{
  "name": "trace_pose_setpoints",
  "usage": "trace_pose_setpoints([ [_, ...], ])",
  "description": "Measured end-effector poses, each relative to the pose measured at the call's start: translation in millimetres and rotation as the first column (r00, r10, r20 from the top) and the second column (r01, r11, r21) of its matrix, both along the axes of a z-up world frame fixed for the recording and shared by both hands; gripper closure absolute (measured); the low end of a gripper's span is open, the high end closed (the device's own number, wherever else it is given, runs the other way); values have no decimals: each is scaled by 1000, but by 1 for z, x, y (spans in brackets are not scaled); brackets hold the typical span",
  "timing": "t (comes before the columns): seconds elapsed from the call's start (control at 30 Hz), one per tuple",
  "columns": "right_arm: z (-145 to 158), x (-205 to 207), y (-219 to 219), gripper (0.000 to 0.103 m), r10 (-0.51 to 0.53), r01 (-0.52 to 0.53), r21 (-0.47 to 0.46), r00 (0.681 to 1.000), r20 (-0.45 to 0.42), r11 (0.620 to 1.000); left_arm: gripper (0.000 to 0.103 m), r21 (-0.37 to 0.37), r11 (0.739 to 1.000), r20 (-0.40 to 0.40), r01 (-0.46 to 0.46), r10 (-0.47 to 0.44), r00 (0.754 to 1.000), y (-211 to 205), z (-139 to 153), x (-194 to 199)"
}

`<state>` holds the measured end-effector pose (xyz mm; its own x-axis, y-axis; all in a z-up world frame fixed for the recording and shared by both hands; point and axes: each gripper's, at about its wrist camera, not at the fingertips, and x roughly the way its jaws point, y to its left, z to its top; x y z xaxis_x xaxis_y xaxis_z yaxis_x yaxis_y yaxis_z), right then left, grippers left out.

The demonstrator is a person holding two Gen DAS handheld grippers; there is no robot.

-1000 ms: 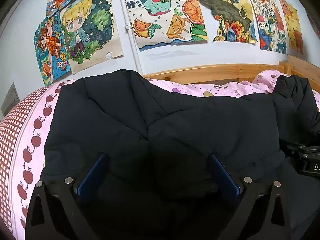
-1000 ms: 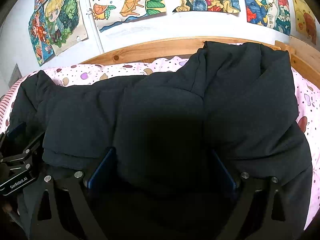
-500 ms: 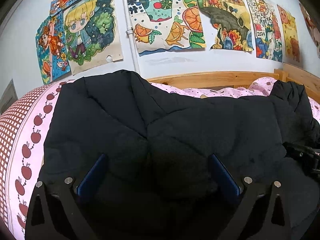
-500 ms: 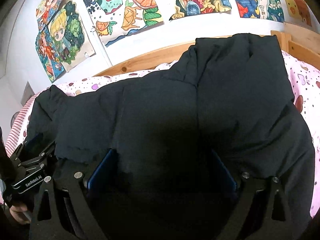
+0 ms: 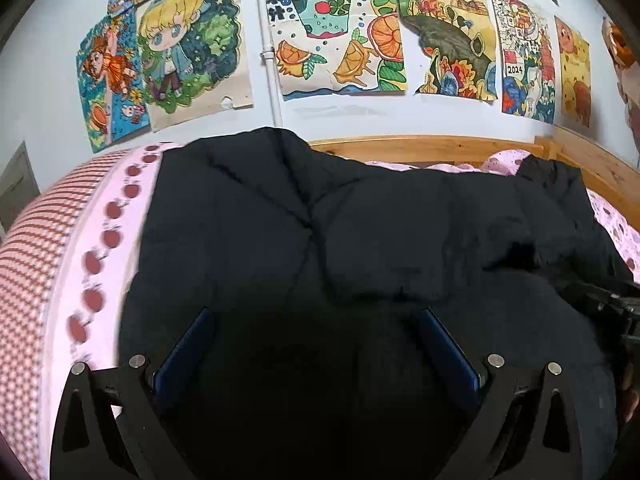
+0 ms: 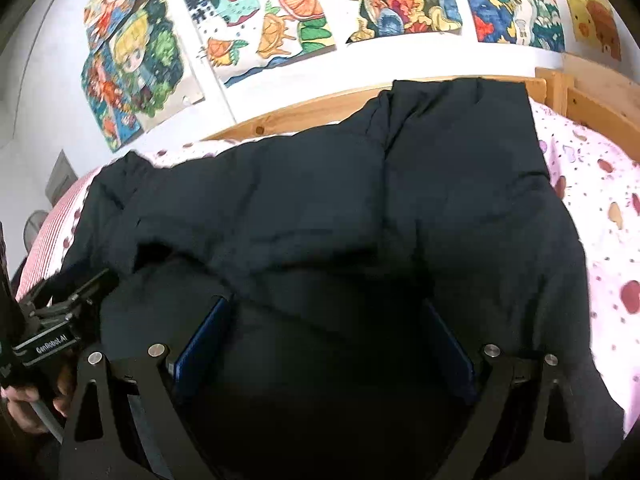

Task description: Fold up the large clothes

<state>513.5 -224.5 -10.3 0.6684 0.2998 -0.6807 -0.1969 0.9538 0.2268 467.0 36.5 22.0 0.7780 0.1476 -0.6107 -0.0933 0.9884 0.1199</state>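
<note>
Black quilted puffer jacket [image 5: 360,240] is lying spread across the pink printed bedsheet [image 5: 100,264], reaching toward the light wooden bed frame [image 5: 440,146] under the white wall of taped-up colourful drawings [image 5: 340,36].

Left gripper [image 5: 316,344] is sitting at the jacket's near edge, blue-padded fingers [image 5: 184,352] standing wide apart with dark padded fabric bulging up between them. Right gripper [image 6: 324,340] is doing the same further along that hem, fingers [image 6: 204,340] equally spread, fabric filling the gap. Can't tell whether either pair is pinching anything; no visible squeeze on the cloth.

Judgement: both tools are working the same edge side by side, likely so a bulky, springy garment folds evenly instead of twisting. In the right wrist view, the far right section of the jacket is standing up against the frame, so the fold is looking incomplete.
</note>
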Motion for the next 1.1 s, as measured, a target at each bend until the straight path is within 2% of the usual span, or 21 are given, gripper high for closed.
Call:
trace_pose_setpoints([
  [0.17,18,-22,-5,10,-34,33,-79,999,-12,996,0,-1,1000,-25,-24,24,999,5,18,-25],
  [0.37,58,-56,-14,10,-60,60,-97,998,-1,994,0,-74,997,-18,-36,35,999,18,55,-56],
  [0.53,100,-92,-17,10,-52,56,-101,998,36,993,0,-187,980,4,-66,67,998,32,94,-89],
  [0.67,137,-129,-20,10,-74,84,-95,991,110,992,0,-289,954,14,-76,83,996,43,123,-121],
  [0.73,154,-147,-20,10,-70,82,-87,988,136,993,0,-313,947,37,-72,88,995,47,136,-139],
  [0.9,184,-201,-11,9,12,18,-138,977,213,990,0,-307,951,94,-36,68,993,46,155,-192],
  [1.0,194,-236,-8,8,69,-25,-170,965,254,985,0,-264,964,97,7,20,995,38,150,-224],
  [1.1,198,-268,-10,8,112,-57,-193,951,287,979,0,-242,967,86,73,-53,995,30,140,-256],
])
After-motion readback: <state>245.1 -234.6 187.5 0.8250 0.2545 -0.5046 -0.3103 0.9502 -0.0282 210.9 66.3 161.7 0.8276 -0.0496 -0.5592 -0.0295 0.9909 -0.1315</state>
